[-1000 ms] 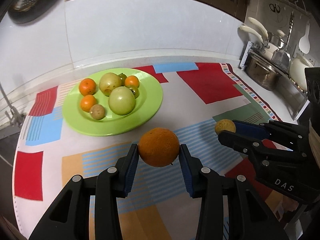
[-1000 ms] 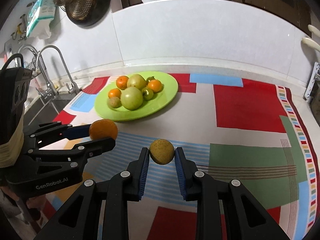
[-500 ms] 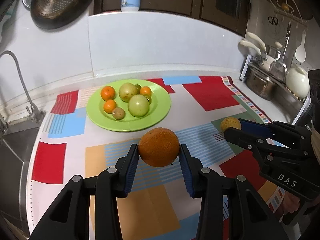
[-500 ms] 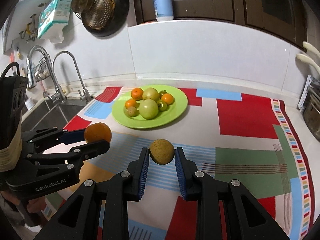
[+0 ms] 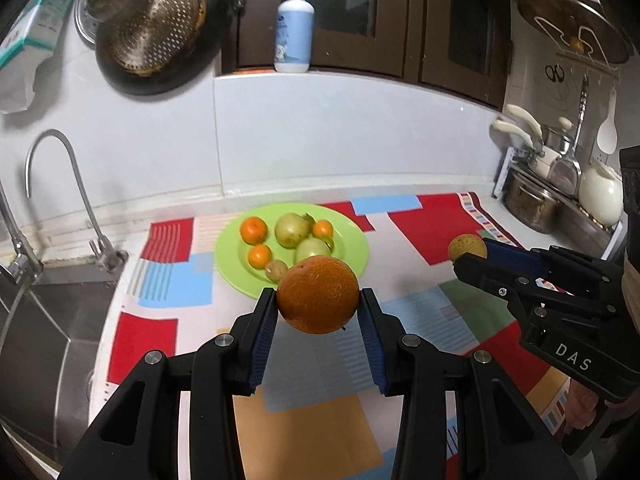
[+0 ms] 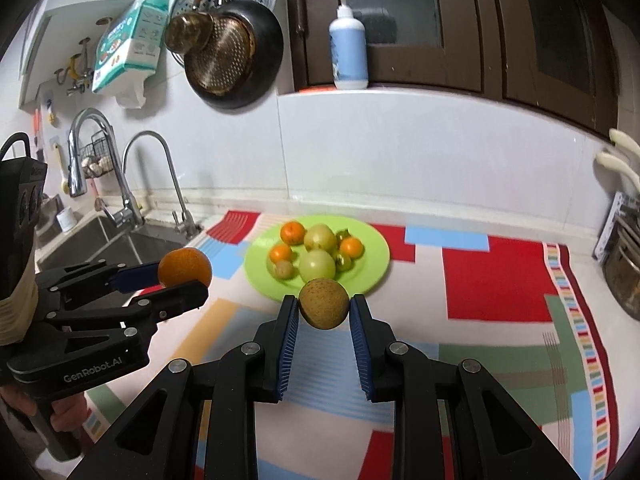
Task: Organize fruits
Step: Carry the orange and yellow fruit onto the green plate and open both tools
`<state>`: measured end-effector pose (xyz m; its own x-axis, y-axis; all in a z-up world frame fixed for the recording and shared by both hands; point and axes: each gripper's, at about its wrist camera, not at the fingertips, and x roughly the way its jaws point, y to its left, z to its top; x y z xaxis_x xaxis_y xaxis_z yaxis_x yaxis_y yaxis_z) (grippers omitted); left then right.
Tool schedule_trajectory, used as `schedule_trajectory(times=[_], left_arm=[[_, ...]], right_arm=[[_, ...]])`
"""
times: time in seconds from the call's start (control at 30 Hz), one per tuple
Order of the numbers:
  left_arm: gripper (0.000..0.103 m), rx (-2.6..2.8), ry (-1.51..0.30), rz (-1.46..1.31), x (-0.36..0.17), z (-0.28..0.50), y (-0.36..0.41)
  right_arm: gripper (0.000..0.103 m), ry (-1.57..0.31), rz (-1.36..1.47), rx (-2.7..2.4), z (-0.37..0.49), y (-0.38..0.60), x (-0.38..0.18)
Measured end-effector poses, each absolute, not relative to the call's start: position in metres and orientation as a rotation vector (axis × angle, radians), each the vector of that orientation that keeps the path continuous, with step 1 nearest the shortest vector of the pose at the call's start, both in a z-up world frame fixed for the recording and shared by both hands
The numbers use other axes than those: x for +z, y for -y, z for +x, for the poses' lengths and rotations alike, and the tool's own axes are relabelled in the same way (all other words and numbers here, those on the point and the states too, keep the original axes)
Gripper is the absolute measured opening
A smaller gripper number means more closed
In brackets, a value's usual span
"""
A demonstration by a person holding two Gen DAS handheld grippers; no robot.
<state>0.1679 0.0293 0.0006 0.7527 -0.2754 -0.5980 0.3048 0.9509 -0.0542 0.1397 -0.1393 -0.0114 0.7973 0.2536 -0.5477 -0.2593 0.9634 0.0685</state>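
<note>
My left gripper (image 5: 319, 304) is shut on a large orange (image 5: 318, 295), held in the air above the patterned mat. My right gripper (image 6: 324, 309) is shut on a small brownish-yellow round fruit (image 6: 324, 303), also lifted off the counter. Each gripper shows in the other's view: the right gripper (image 5: 472, 254) with its fruit (image 5: 466, 246) at the right, the left gripper (image 6: 188, 280) with the orange (image 6: 185, 267) at the left. Beyond both sits a green plate (image 5: 348, 258) (image 6: 374, 258) holding several small oranges and green fruits.
A colourful patchwork mat (image 6: 492, 280) covers the counter. A sink (image 5: 44, 320) with taps (image 6: 132, 184) lies at the left. Pots and utensils (image 5: 536, 200) stand at the right edge. A white backsplash wall, a soap bottle (image 5: 294, 36) and hanging pans are behind.
Both grippers have risen and pulled back from the plate with their fruits still held. The plate now looks smaller and farther, and more of the wall and cupboards shows.
</note>
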Motion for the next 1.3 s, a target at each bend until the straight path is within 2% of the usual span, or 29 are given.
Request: schedule_trajectory(times=[0.57, 1.3], left_arm=[[0.041, -0.279, -0.647, 0.071, -0.002, 0.226, -0.044], [0.041, -0.341, -0.776, 0.087, -0.069, 0.337, -0.023]], right_arm=[[0.028, -0.579, -0.013, 0.273, 0.201, 0.123, -0.013], [0.028, -0.722, 0.015, 0.269, 0.314, 0.139, -0.08]])
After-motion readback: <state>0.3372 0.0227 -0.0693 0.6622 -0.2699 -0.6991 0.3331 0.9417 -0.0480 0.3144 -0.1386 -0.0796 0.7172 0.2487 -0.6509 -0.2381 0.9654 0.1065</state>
